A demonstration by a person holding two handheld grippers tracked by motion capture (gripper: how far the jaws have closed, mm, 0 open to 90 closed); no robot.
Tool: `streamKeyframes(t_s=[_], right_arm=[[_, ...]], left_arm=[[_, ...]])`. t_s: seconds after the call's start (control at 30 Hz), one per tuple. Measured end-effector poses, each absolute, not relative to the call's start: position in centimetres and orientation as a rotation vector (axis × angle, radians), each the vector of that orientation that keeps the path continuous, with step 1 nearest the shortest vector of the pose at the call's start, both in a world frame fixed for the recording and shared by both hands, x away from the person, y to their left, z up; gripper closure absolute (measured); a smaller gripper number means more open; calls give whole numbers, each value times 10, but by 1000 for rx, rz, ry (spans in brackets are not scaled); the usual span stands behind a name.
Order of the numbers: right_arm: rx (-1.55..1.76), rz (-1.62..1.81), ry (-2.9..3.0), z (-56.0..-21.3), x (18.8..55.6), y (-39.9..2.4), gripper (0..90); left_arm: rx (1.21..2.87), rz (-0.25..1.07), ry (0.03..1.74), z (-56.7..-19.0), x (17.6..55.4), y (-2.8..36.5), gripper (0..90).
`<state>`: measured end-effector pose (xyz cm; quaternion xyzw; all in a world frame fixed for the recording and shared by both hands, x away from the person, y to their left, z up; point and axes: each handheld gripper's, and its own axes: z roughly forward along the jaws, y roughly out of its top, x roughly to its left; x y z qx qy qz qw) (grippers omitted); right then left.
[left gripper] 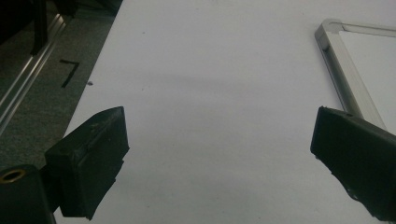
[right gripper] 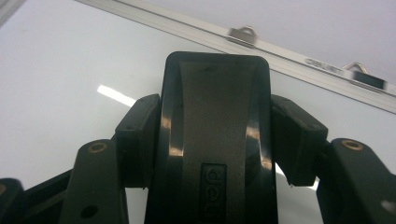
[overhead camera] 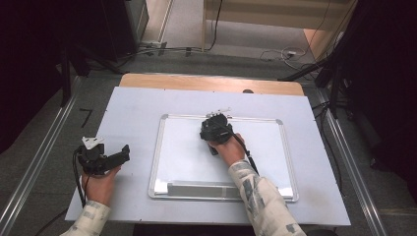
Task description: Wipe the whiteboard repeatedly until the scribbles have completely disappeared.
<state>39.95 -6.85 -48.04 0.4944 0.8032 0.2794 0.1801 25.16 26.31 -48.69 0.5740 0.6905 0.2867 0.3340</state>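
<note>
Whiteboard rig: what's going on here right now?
A person is working over a whiteboard lying flat on the table. The right gripper is shut on a black whiteboard eraser and holds it on the board near its top edge. The left gripper is open and holds nothing, resting over the table just left of the board's frame.

Tongs (right gripper: 215, 140) clamping black eraser (right gripper: 215, 116), whiteboard (right gripper: 56, 84)
</note>
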Motion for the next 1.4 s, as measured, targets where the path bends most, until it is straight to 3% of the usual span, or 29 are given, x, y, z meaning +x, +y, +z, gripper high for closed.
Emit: streamKeyframes(t_s=[0.7, 1.4], right_arm=[[1537, 748, 2149, -479, 406, -161, 372], [1527, 735, 2124, -477, 395, -187, 372]], left_arm=[[1503, 750, 1810, -488, 254, 262, 46], [1495, 752, 1819, -489, 253, 262, 47]])
